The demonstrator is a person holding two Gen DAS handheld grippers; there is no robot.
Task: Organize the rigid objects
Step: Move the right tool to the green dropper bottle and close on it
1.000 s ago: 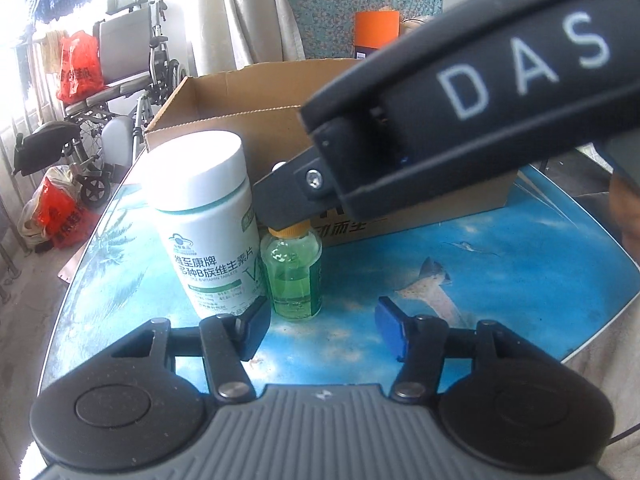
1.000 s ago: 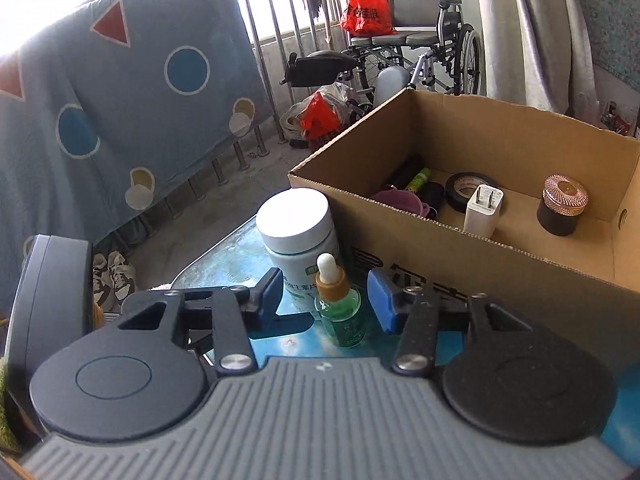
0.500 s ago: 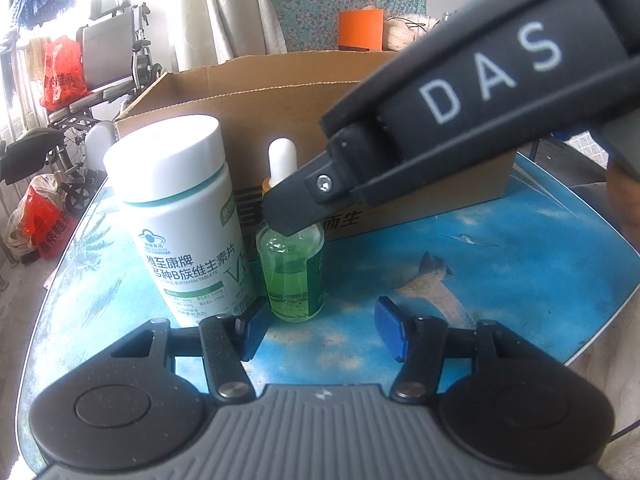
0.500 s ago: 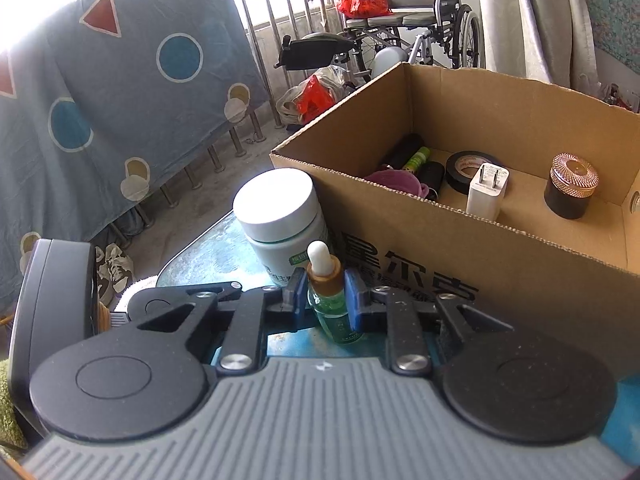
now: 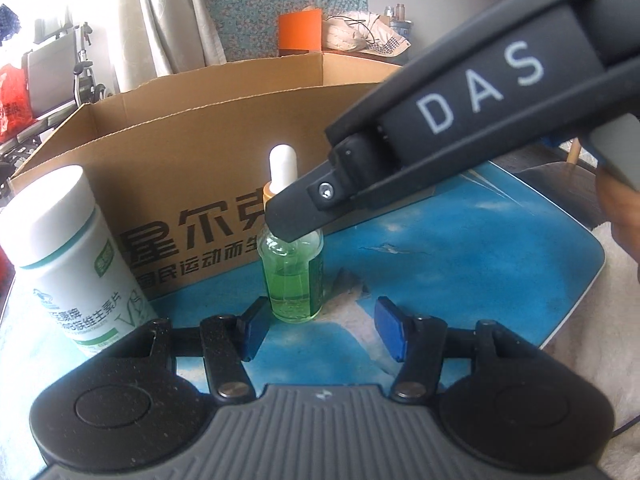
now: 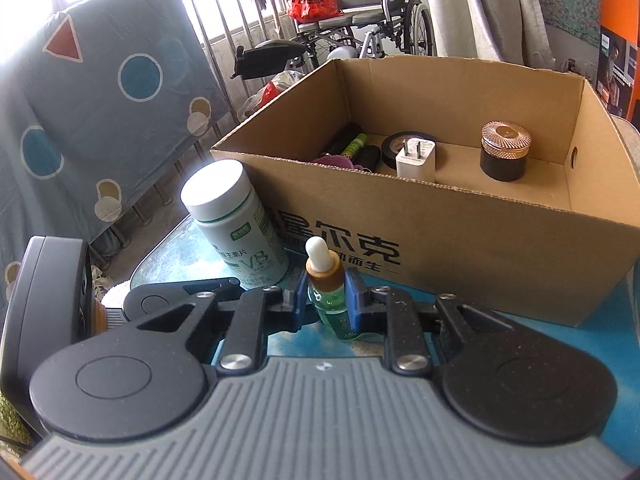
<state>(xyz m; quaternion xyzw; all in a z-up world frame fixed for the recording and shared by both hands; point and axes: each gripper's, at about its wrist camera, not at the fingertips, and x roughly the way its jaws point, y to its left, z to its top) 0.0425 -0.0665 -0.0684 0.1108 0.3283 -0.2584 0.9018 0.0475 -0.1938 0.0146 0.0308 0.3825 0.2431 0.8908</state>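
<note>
A small green dropper bottle (image 6: 326, 286) with a white bulb stands upright on the blue table, just in front of the cardboard box (image 6: 460, 236). My right gripper (image 6: 325, 300) is shut on the dropper bottle at its shoulder. In the left wrist view the same bottle (image 5: 292, 280) shows with the right gripper's finger (image 5: 304, 208) across its neck. My left gripper (image 5: 316, 330) is open and empty, just in front of the bottle. A white vitamin bottle (image 5: 68, 256) stands to the bottle's left and also shows in the right wrist view (image 6: 234, 224).
The box holds a white charger plug (image 6: 416, 158), a black tape roll (image 6: 394, 146), a dark jar with a copper lid (image 6: 504, 152) and several dark items. The blue table (image 5: 460, 264) extends right. A wheelchair (image 6: 360, 8) stands behind.
My right gripper has closed from open onto the dropper bottle. The left gripper has drawn closer and lower, staying open.
</note>
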